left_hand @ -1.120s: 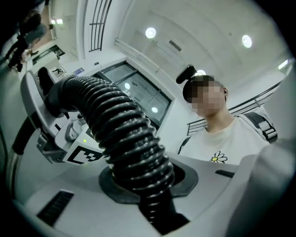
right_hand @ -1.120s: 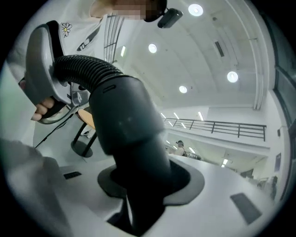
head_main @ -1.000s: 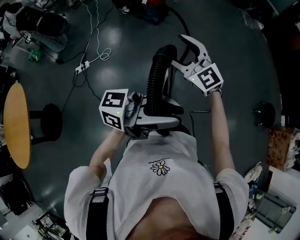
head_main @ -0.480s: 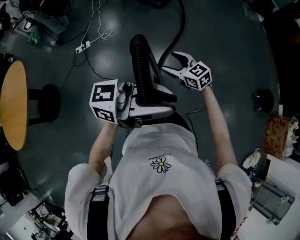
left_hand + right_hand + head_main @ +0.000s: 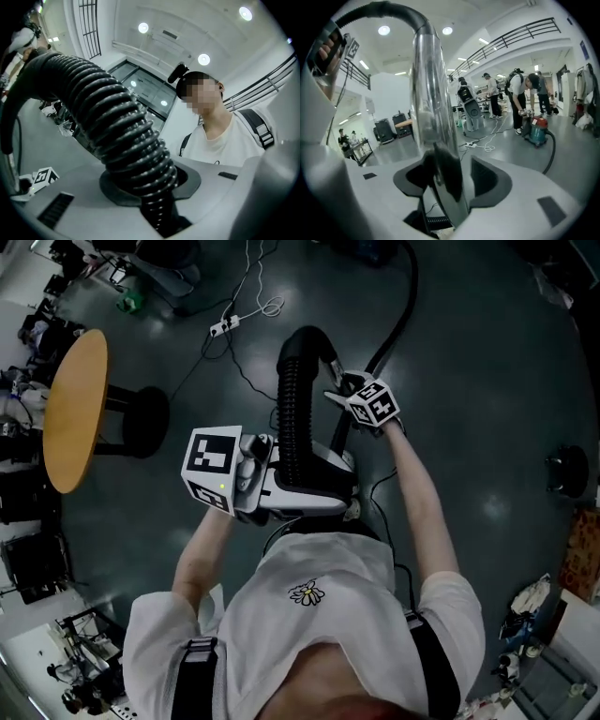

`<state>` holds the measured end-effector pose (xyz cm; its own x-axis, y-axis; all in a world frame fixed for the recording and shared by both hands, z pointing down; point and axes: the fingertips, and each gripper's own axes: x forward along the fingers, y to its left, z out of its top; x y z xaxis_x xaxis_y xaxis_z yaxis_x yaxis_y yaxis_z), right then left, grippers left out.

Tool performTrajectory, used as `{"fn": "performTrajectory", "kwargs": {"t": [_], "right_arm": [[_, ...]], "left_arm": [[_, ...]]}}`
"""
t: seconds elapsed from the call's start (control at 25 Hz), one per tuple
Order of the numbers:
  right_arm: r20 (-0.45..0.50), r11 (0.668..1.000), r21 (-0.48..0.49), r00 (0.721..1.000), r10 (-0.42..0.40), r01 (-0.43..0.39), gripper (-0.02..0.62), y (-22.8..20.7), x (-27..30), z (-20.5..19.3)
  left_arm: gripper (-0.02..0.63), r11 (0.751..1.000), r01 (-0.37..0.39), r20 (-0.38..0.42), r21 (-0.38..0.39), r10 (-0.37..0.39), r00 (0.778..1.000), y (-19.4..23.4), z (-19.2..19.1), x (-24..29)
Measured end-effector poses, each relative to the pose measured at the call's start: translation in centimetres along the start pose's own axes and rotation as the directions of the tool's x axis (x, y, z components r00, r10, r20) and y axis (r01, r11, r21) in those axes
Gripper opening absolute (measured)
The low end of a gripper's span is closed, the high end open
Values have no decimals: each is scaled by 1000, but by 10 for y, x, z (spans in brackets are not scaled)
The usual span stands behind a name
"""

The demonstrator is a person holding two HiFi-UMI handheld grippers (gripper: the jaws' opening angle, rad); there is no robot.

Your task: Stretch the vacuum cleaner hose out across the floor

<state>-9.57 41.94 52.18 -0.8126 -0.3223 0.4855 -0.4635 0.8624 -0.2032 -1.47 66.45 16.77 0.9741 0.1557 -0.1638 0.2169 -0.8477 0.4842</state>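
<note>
Hose (image 5: 289, 418) first: the black ribbed length stands up off the dark floor (image 5: 469, 381) in front of me, between my two grippers. Far to the left sits a round wooden table (image 5: 73, 409). Further right and farther away, a white power strip (image 5: 223, 327) lies on the floor. My left gripper (image 5: 342, 482) is near my body, pointing to the right, and its jaws are clamped on the hose. In the left gripper view the ribs fill the dark cradle between the pads. From that grip the hose climbs away from me, bends over at its far end and drops to the right. There it meets a shiny metal tube (image 5: 433, 93). My right gripper (image 5: 333, 390) sits round that tube with its jaws apart: the tube stands between the pads, and a sliver of gap shows beside the right pad. Far off to the right in the right gripper view, a red-topped vacuum cleaner (image 5: 538, 130) stands on the floor with a person (image 5: 518, 93) bent over it.
</note>
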Motion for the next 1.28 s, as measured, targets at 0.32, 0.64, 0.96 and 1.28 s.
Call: {"fn": "performTrajectory", "kwargs": {"t": [0.32, 0.64, 0.96, 1.28], "right_arm": [[-5, 941, -164, 953, -302, 297, 161, -1, -64, 39], [93, 696, -330, 756, -648, 638, 161, -69, -180, 160], [218, 466, -500, 627, -748, 730, 161, -35, -238, 236], [440, -180, -860, 513, -737, 478, 164, 67, -262, 321]], "left_arm": [[104, 937, -328, 44, 118, 325, 945, -31, -22, -52], [152, 860, -475, -29, 186, 488, 873, -41, -23, -110], [201, 904, -420, 56, 73, 417, 907, -91, 0, -183], [201, 826, -425, 149, 370, 399, 905, -106, 76, -162]]}}
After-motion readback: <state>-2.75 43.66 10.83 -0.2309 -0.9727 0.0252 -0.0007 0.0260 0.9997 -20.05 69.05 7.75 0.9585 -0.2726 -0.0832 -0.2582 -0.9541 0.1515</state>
